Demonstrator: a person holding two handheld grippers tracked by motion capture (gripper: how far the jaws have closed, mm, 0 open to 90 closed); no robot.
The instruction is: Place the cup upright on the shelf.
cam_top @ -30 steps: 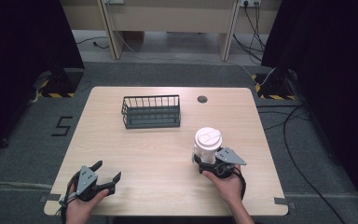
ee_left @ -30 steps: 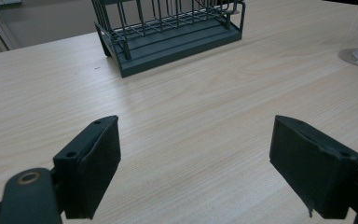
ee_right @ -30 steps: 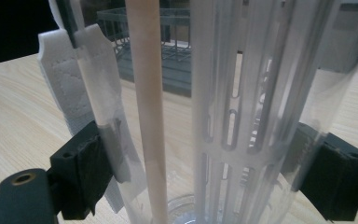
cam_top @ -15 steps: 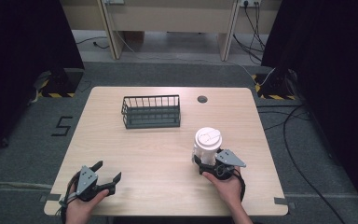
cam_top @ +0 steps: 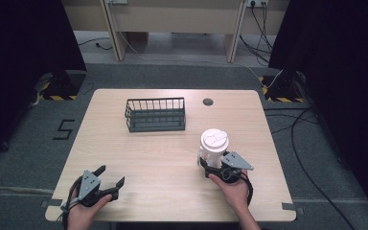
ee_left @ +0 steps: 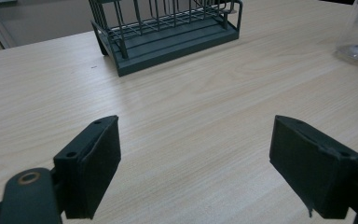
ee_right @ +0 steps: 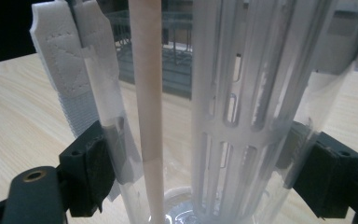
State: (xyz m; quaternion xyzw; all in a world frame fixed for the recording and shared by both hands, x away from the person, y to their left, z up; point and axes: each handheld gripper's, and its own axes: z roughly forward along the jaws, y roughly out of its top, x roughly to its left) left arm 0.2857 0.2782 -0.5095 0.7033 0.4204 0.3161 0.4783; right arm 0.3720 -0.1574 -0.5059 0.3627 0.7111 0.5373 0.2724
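Here the pale wood desk (cam_top: 139, 153) on grey carpet carries a wire basket (cam_top: 155, 114) upper-centre, the right gripper (cam_top: 211, 165) pinching a clear cup (cam_top: 213, 146), the left gripper (cam_top: 110, 176) spread lower left.

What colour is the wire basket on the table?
Dark grey-green; the wire basket shows it best in the left gripper view.
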